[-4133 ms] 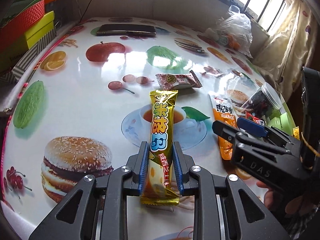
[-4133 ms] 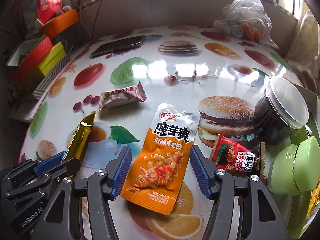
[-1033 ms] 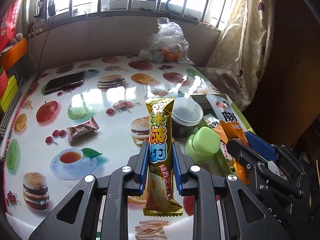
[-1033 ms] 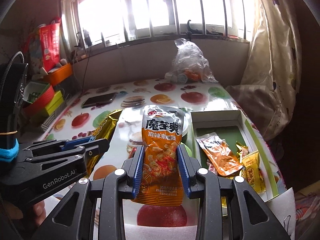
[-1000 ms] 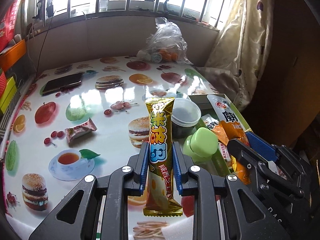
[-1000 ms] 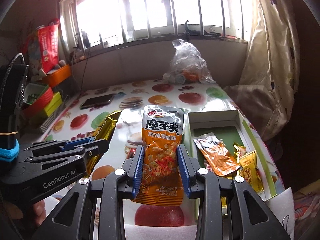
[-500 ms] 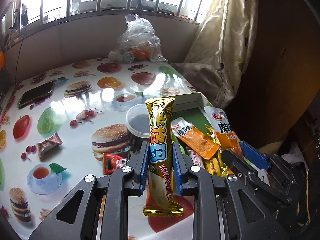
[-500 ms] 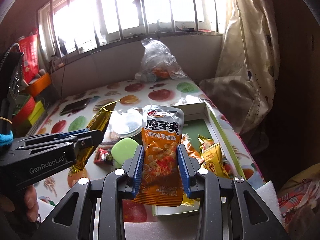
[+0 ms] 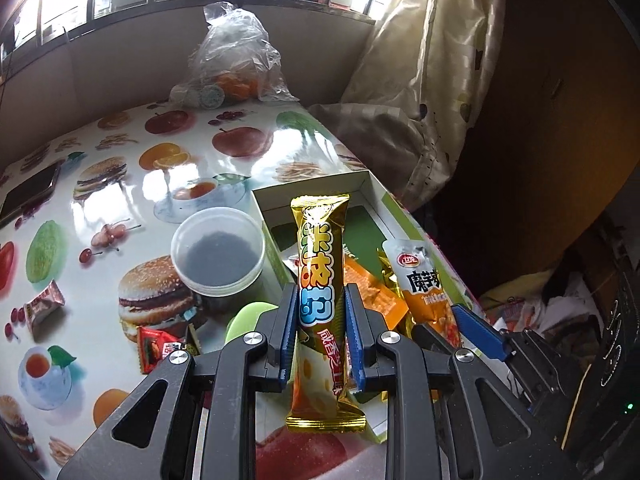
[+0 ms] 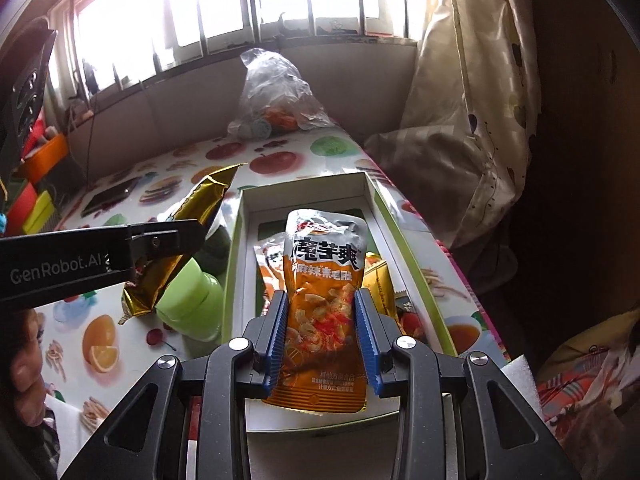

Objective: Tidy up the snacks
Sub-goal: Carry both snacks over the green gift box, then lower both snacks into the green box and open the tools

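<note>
Now the left tool pinches a gold snack bar wrapper between its blue pads, the bar standing upright with its top end over the near left part of the open white box. Beside it, the right tool is clamped on an orange konjac snack pouch, held upright above the box, which lies at the counter's right edge. Inside the box, other orange and gold packets lie loose on the green floor. At about ten o'clock from the left tool, a clear-lidded jar of dark contents stands on the fruit-print counter, touching the box's left wall, with a green plastic container just nearer. Small red wrapped sweets lie at nine o'clock, and a pinkish wrapped snack farther left. At twelve o'clock a clear plastic bag sits under the window, and a dark phone rests at the far left.
</note>
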